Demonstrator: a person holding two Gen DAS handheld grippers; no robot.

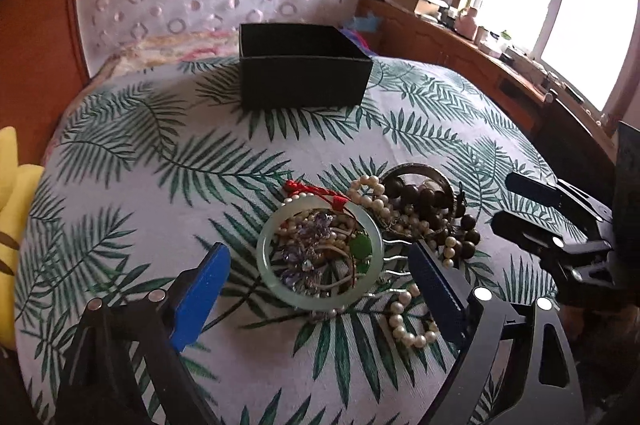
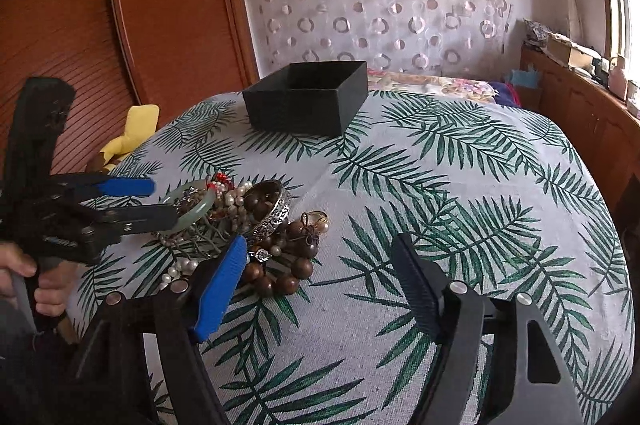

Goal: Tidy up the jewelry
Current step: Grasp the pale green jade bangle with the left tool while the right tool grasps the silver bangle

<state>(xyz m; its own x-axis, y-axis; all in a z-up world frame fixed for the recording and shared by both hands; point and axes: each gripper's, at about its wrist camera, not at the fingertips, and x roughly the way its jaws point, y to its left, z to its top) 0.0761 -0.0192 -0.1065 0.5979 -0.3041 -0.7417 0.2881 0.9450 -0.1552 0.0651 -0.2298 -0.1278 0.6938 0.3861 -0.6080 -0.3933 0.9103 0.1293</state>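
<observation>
A pile of jewelry sits on the table, which has a leaf-print cloth. The black box is the landmark: it stands open at the far side of the table, well apart from the pile, and the pile lies nearer the cameras than the box.

On the near-left part of the pile lies a pale green bangle, flat, its opening facing up. Inside its ring are small beads, a purple flower pin and a green stone. A silver bangle leans tilted on the pile's right side, with dark wooden beads in and around it. White pearls trail from the pile away from the box.

The left gripper is spread wide, its two fingers on either side of the green bangle, not touching it. The right gripper is spread wide too, and holds nothing; its left finger is just beside the wooden beads.
</observation>
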